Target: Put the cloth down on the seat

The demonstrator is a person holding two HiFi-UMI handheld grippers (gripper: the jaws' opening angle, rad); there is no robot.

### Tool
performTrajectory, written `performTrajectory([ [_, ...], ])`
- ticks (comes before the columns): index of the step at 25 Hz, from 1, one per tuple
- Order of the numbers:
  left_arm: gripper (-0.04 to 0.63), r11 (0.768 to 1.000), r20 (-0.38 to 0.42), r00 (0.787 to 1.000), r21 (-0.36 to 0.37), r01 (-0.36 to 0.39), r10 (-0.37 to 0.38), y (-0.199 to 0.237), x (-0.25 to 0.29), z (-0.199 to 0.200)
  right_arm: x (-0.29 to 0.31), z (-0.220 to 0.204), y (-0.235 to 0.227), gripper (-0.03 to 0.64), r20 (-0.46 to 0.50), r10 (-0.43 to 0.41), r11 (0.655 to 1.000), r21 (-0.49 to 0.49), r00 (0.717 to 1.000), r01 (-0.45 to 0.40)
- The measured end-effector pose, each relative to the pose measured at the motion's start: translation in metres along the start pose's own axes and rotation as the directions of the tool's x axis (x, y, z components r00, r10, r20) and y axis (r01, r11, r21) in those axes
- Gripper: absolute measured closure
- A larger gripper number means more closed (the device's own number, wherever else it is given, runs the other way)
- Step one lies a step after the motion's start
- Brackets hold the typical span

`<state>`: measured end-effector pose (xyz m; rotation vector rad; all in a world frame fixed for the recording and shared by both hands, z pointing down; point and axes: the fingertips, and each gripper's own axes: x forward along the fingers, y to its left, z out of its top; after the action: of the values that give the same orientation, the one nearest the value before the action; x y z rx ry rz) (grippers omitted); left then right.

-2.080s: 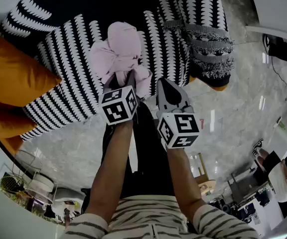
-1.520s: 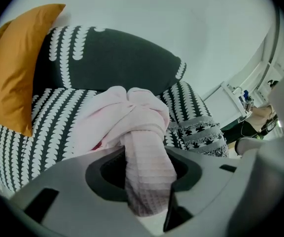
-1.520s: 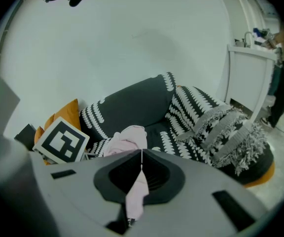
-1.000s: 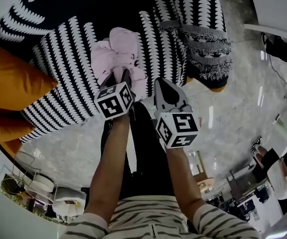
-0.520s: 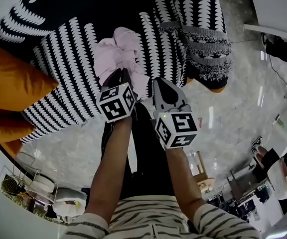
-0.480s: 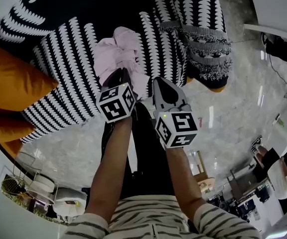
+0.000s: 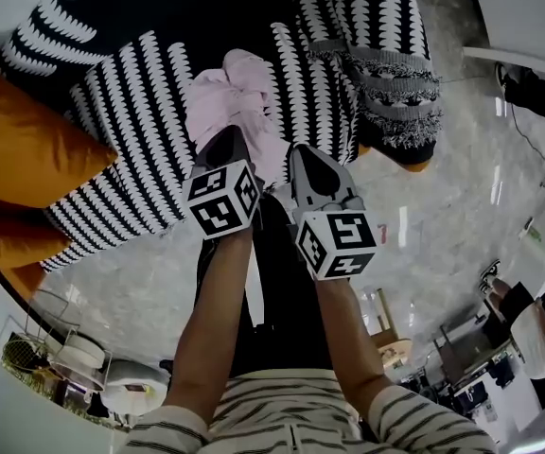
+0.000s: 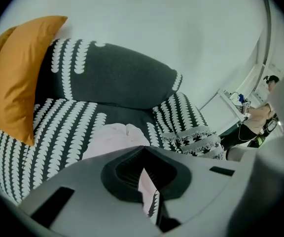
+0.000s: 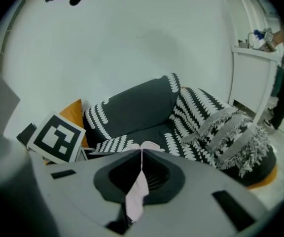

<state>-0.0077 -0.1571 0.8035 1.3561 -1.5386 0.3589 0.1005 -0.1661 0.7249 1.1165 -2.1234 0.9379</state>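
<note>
The left gripper (image 8: 142,151) is keeping its jaws pressed together, and a thin fold of the pink cloth (image 7: 235,97) is showing between them. The right gripper (image 9: 142,153) is pinching a narrow strip of the same cloth. The cloth is lying bunched on the black-and-white patterned seat (image 7: 131,121), touching the tips of both grippers. An orange cushion (image 7: 26,149) is leaning at the left side of the seat, well apart from the cloth.
</note>
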Motion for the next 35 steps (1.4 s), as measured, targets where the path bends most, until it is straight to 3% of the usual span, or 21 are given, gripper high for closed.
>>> performTrajectory([
  [11,0.591,0.998,0.098,0.994,0.057,0.04,-0.045,-0.012,-0.045,0.035,-0.024,0.031,0.035,0.603,0.099,0.031,0.999,0.01,0.995,-0.032],
  [16,0.591,0.991,0.178,0.978,0.102,0.089,-0.106,-0.02,-0.074,0.053,-0.042,0.048,0.05,0.603,0.151,0.033,0.999,0.008,0.988,-0.035],
  [24,0.591,0.987,0.25,0.957,0.099,0.128,-0.149,-0.027,-0.124,0.08,-0.067,0.064,0.07,0.603,0.196,0.024,1.0,-0.013,0.98,-0.022],
  [35,0.591,0.979,0.327,0.93,0.168,0.117,-0.168,-0.051,-0.186,0.114,-0.106,0.102,0.105,0.603,0.269,0.047,0.997,-0.066,0.962,-0.031],
])
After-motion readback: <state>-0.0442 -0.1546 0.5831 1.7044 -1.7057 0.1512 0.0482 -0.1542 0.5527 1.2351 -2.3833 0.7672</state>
